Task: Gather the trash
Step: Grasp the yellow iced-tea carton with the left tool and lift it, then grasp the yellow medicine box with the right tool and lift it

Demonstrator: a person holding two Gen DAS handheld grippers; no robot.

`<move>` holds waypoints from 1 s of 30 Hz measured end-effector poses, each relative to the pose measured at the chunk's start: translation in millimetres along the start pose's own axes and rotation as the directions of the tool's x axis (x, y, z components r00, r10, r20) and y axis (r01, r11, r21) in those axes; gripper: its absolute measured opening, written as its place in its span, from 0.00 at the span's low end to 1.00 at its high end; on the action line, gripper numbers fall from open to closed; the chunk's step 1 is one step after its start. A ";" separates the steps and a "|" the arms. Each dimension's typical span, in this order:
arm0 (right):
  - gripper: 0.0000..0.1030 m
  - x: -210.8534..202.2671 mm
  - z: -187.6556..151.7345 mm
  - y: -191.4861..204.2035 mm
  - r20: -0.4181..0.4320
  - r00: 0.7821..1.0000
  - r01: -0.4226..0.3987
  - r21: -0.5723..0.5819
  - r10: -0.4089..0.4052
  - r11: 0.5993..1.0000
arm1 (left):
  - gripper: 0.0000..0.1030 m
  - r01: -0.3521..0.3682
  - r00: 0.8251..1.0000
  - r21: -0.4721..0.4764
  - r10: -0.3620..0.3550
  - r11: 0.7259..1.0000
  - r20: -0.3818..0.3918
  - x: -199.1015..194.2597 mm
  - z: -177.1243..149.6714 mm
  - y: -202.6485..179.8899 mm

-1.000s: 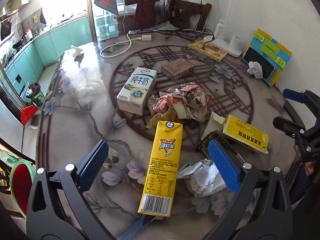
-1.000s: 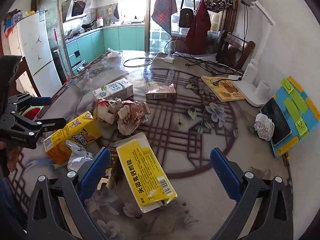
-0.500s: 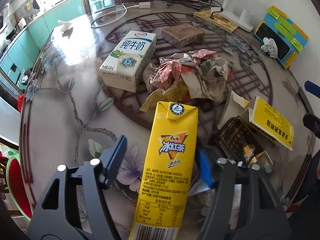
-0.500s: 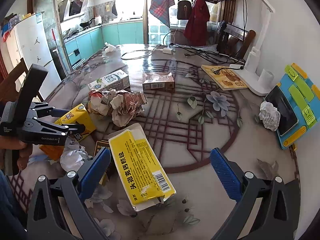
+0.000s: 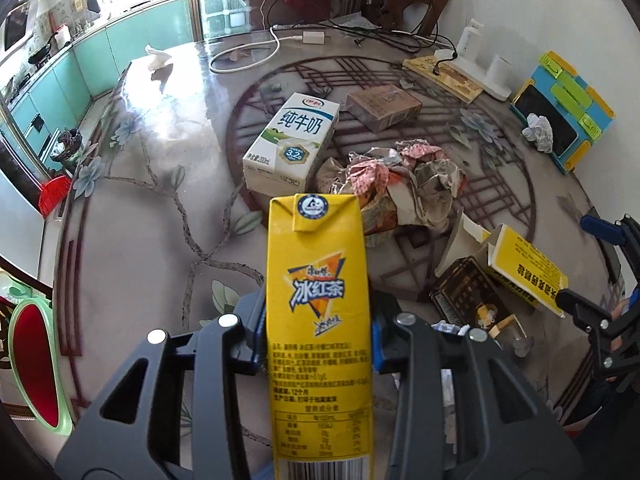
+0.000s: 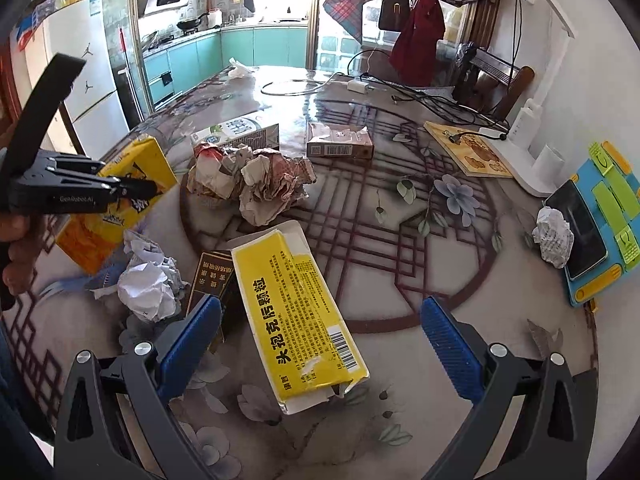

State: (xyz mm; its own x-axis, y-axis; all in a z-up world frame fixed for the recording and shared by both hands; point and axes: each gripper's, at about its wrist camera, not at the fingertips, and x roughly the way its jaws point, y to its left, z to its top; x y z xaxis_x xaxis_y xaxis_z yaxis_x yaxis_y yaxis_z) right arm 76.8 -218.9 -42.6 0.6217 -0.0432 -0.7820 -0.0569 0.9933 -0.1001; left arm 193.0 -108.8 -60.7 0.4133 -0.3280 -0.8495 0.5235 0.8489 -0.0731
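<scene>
A yellow iced-tea carton (image 5: 318,300) stands between the blue pads of my left gripper (image 5: 316,332), whose jaws are closing and press on its sides. In the right wrist view the left gripper (image 6: 132,190) holds that carton (image 6: 120,196) tilted at the table's left. My right gripper (image 6: 320,312) is open and hangs just above a flat yellow medicine box (image 6: 296,312), not touching it. Beside that box lie a dark box (image 6: 212,280) and a white paper ball (image 6: 148,284). Crumpled wrappers (image 6: 252,176), a milk carton (image 5: 292,140) and a brown box (image 5: 384,106) lie farther in.
A blue and green phone stand (image 6: 600,216) with another paper ball (image 6: 554,232) sits at the right edge. A book (image 6: 468,148), cables (image 6: 420,96) and a white lamp base (image 6: 528,168) lie at the back. A red-seated chair (image 5: 30,352) stands left of the round table (image 5: 140,240).
My left gripper went from wide open to closed around the yellow tea carton. The right gripper sank closer to the flat yellow box, still open.
</scene>
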 end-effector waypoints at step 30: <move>0.39 67.8 5.9 27.2 -0.148 0.984 0.071 -0.194 -0.101 0.978 | 0.35 0.017 0.985 -0.121 0.004 0.993 0.173 -83.6 -17.7 60.9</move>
State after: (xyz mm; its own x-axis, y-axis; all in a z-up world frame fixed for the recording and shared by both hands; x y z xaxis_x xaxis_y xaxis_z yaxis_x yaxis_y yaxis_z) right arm 122.0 -194.2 -94.7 0.5014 -0.1587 -0.8505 -0.1631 0.9481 -0.2730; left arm 177.1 -22.4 -3.3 0.5381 -0.3909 -0.7468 0.4367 0.8871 -0.1497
